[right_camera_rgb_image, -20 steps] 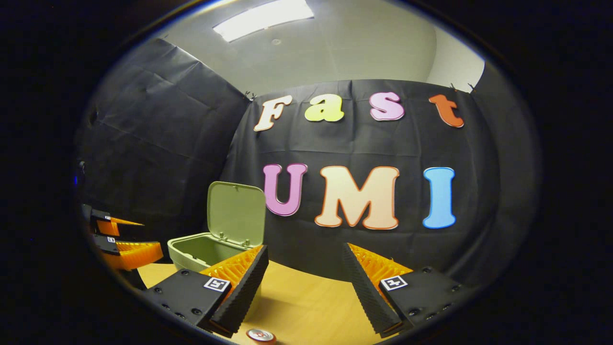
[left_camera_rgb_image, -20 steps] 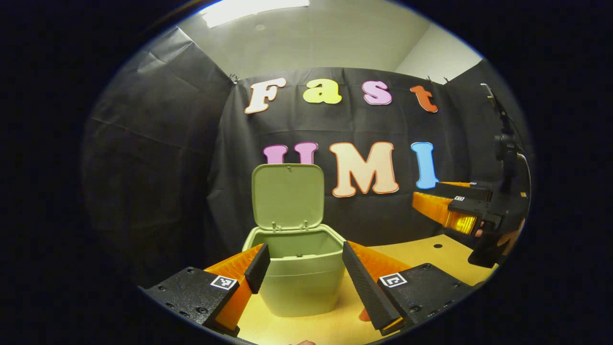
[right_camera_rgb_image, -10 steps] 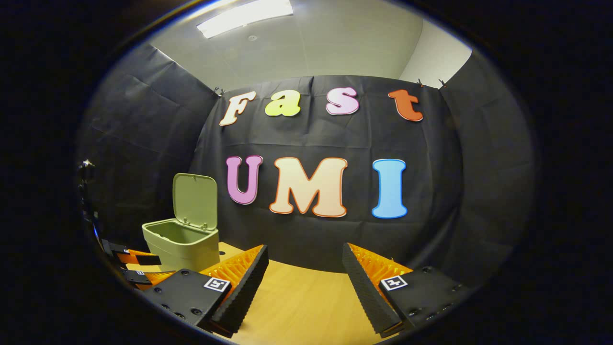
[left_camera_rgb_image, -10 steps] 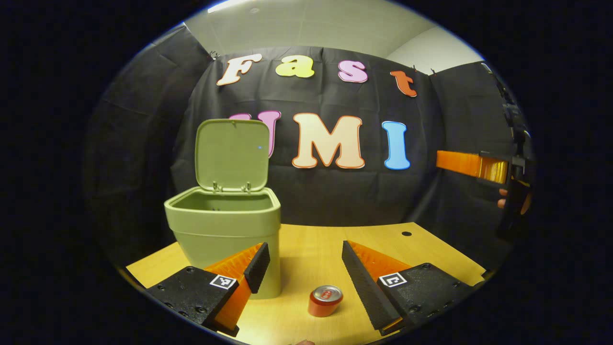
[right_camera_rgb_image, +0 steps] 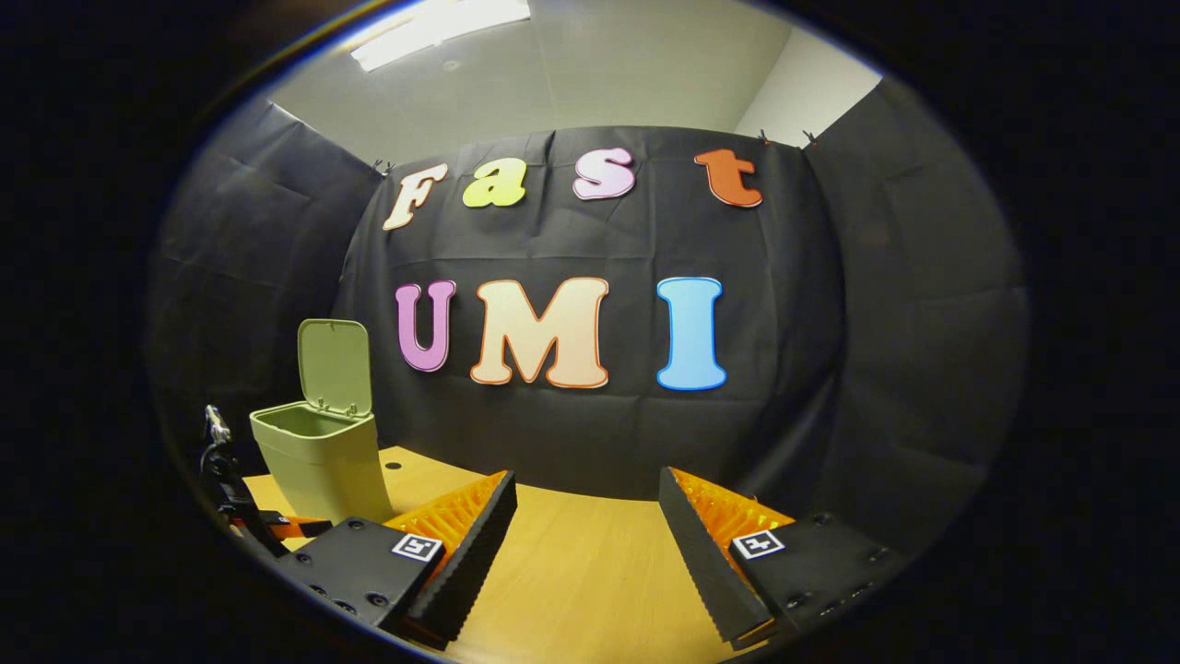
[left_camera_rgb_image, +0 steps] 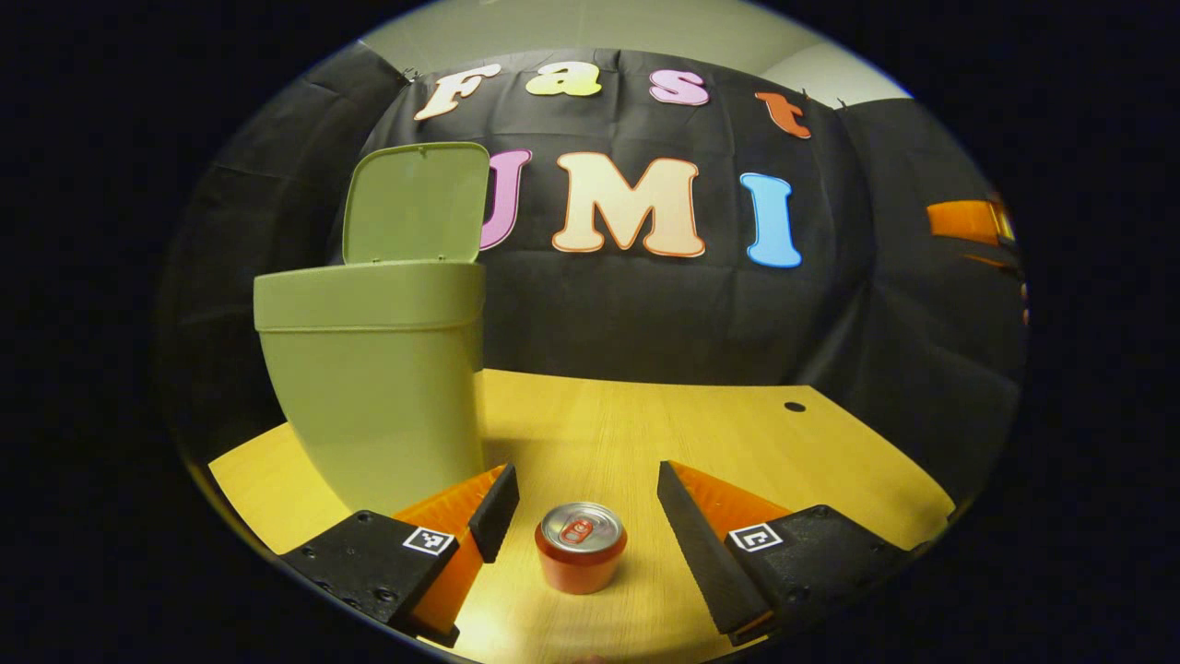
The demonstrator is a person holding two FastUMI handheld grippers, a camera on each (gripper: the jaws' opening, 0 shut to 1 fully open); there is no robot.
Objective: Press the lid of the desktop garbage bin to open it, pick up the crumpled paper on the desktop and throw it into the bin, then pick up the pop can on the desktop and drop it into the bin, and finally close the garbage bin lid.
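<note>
Light wooden desktop (left_camera_rgb_image: 645, 424) inside a black-cloth booth, small round hole (left_camera_rgb_image: 794, 407) toward its far right in the left gripper view. Green garbage bin (left_camera_rgb_image: 378, 387) stands upright on the desk at left, lid (left_camera_rgb_image: 417, 201) swung up and standing open behind the rim. From the left gripper view the bin interior is hidden, seen from low down; from the right gripper view the bin (right_camera_rgb_image: 318, 456) is farther off at left with its lid (right_camera_rgb_image: 335, 364) up, inside not clear enough to tell contents.

Red pop can (left_camera_rgb_image: 581, 546) stands upright on the desk, silver top with pull tab facing up, just right of the bin base and apart from it. Left gripper (left_camera_rgb_image: 581, 503) low over the desk, fingers spread wide, the can sitting between the fingertips with a gap on each side, neither finger touching it. Left fingertip close to the bin's front lower corner.

Right gripper (right_camera_rgb_image: 587, 503) held above bare desk (right_camera_rgb_image: 590, 563), fingers wide apart, nothing between them. Its orange body shows at the far right edge of the left gripper view (left_camera_rgb_image: 968, 221), raised well above the desk. Part of the left gripper's rig (right_camera_rgb_image: 235, 503) shows at lower left in the right gripper view, beside the bin.
</note>
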